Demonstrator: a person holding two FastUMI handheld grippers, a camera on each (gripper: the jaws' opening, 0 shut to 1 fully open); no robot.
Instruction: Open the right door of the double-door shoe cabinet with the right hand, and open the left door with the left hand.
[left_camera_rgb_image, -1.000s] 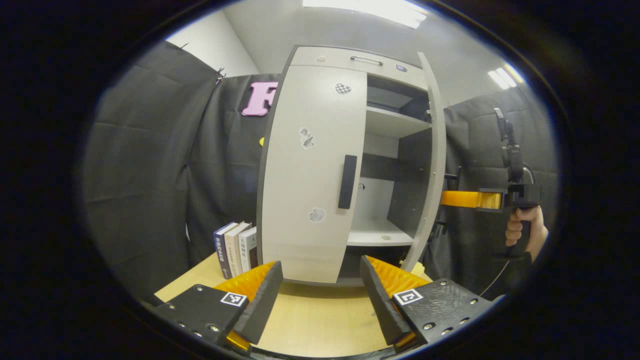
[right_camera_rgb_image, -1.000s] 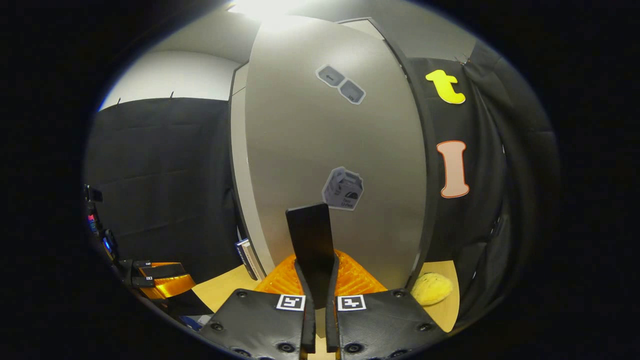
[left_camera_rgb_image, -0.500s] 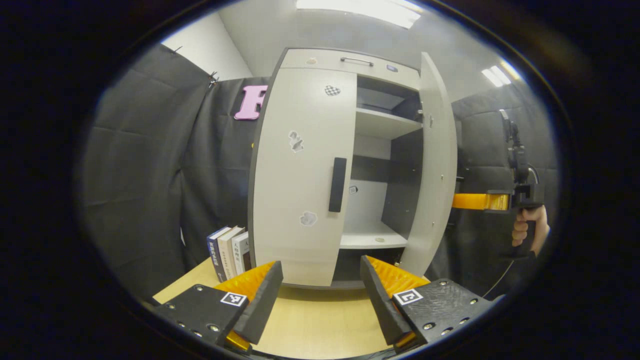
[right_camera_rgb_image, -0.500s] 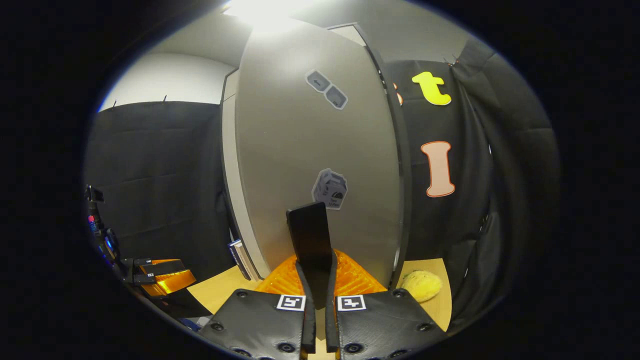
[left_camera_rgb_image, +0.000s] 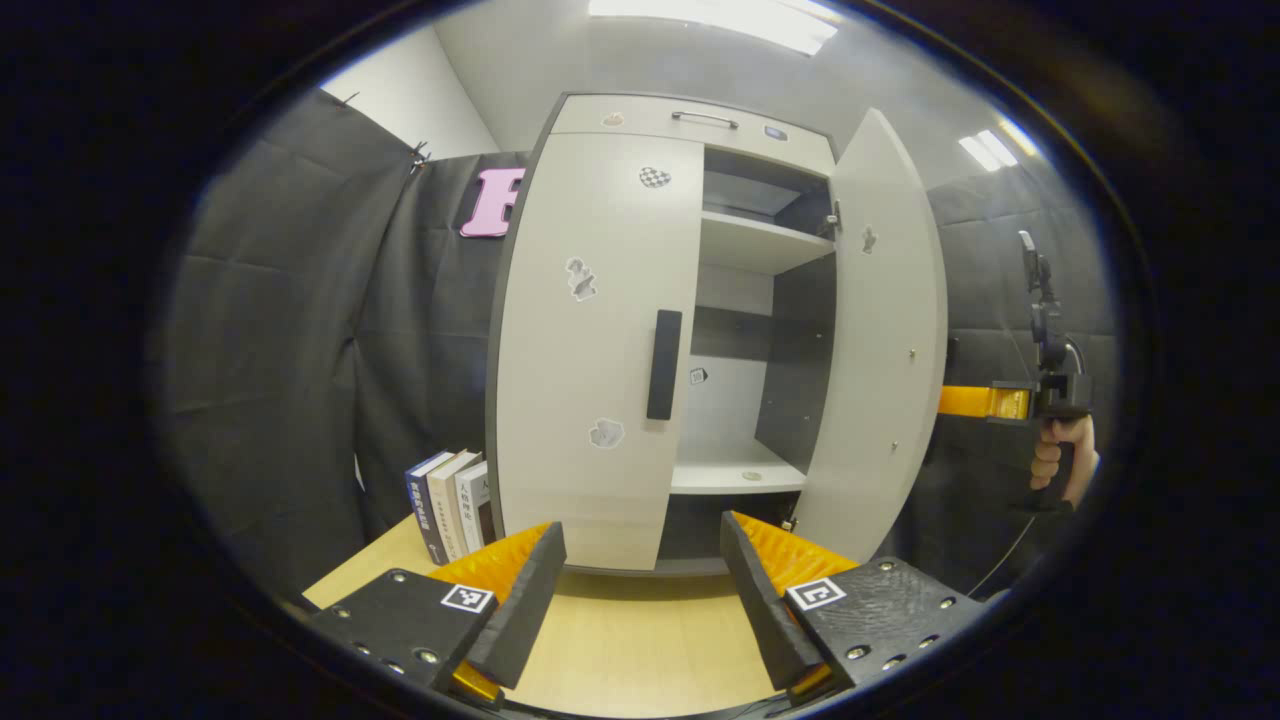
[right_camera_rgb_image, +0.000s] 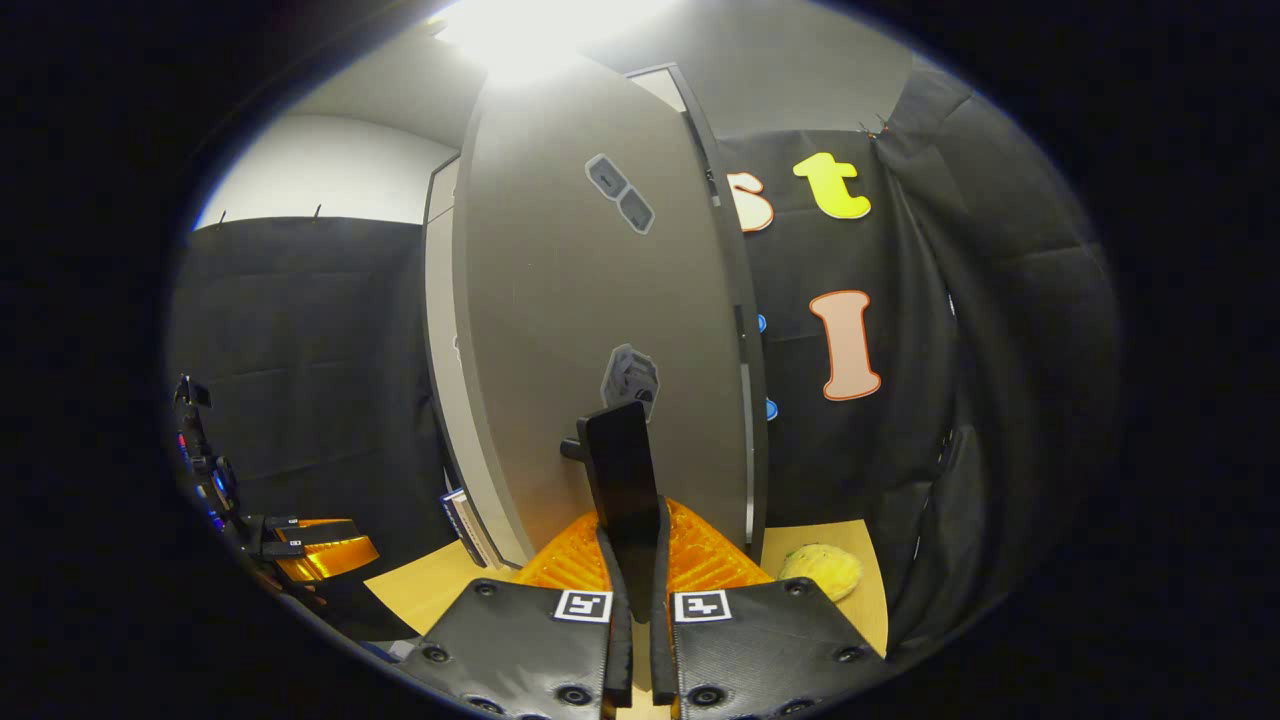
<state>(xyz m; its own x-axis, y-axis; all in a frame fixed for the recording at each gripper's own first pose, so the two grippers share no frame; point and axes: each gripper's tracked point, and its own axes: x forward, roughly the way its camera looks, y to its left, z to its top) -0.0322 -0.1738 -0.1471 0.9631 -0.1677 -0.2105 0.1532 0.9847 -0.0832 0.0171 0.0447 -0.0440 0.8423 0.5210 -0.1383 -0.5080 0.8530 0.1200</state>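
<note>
The shoe cabinet (left_camera_rgb_image: 600, 120) stands tall and upright at the back of the wooden tabletop (left_camera_rgb_image: 640, 650), its long axis vertical and its front facing the left gripper view. The left door (left_camera_rgb_image: 590, 350) lies closed and flat across the front, with its dark handle (left_camera_rgb_image: 664, 364) running vertically along the door's inner edge, next to the opening. The right door (left_camera_rgb_image: 885, 340) is swung outward on its right-side hinges, its inner face showing, so the shelves (left_camera_rgb_image: 755, 240) and the dark inner side wall are exposed between the two doors.

In front of the cabinet the tabletop is bare wood up to the near edge. A few books (left_camera_rgb_image: 445, 500) stand upright at the cabinet's left side, near the table's left edge. In the right gripper view a yellow sponge (right_camera_rgb_image: 820, 572) lies on the tabletop by the cabinet's right side, close to the black cloth wall.

The left gripper (left_camera_rgb_image: 640, 590) hovers low over the near part of the tabletop, fingers spread wide, holding and touching nothing, well apart from the left door handle.

The right gripper (right_camera_rgb_image: 632, 560) has its fingers pressed together on the right door's handle (right_camera_rgb_image: 620, 470), which stands upright between them against the door's outer face (right_camera_rgb_image: 590, 330). In the left gripper view a hand (left_camera_rgb_image: 1062, 462) holds that gripper beyond the open door's edge.
</note>
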